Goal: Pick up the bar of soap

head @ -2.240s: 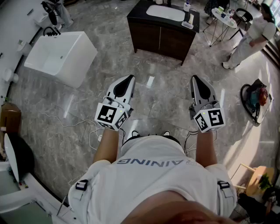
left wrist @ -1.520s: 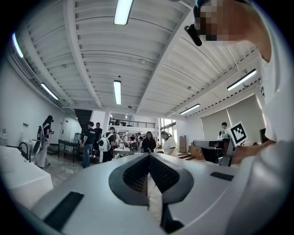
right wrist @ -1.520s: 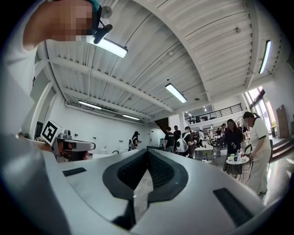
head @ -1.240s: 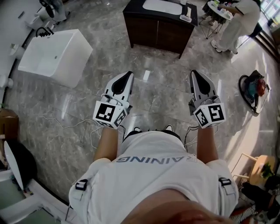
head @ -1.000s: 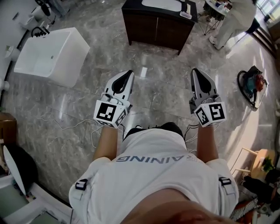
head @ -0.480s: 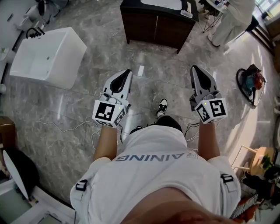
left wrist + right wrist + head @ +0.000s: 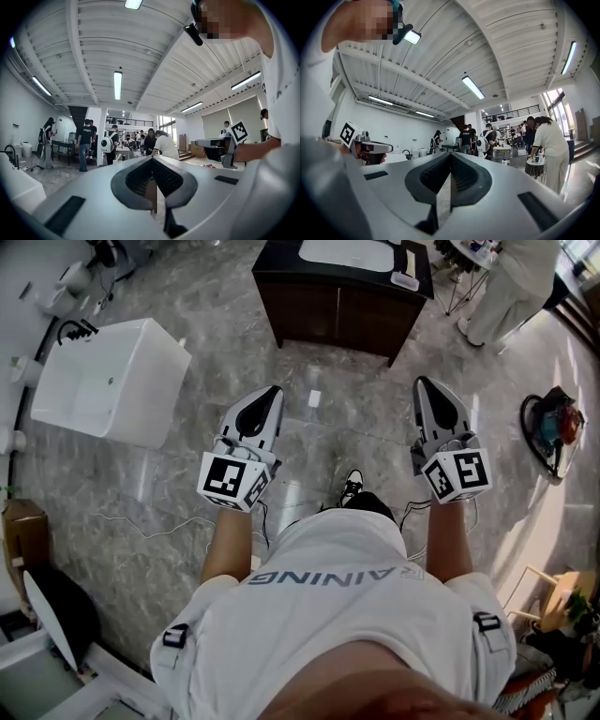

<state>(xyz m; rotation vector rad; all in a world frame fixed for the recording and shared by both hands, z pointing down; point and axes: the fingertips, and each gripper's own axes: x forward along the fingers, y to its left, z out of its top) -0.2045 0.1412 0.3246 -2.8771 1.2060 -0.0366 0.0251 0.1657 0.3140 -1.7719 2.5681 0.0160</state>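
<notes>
In the head view a dark wooden vanity [image 7: 342,306] with a white basin [image 7: 349,253] stands ahead at the top. A small pale item [image 7: 405,281] lies at the right end of its top; it is too small to tell whether it is the bar of soap. My left gripper [image 7: 273,390] and right gripper [image 7: 423,382] are held out over the marble floor, well short of the vanity. Both are shut with nothing between the jaws. The left gripper view shows its shut tips [image 7: 151,159], and the right gripper view shows the same [image 7: 450,154].
A white bathtub [image 7: 111,379] stands at the left. A person in white [image 7: 514,279] is beside a small wire table at the top right. A dark bag [image 7: 548,435] lies on the floor at the right. A cable [image 7: 141,521] trails by my left side.
I have walked forward over the floor; one shoe has stepped out in front. Both grippers stay shut and level before me. The person in white has shifted towards the top right.
</notes>
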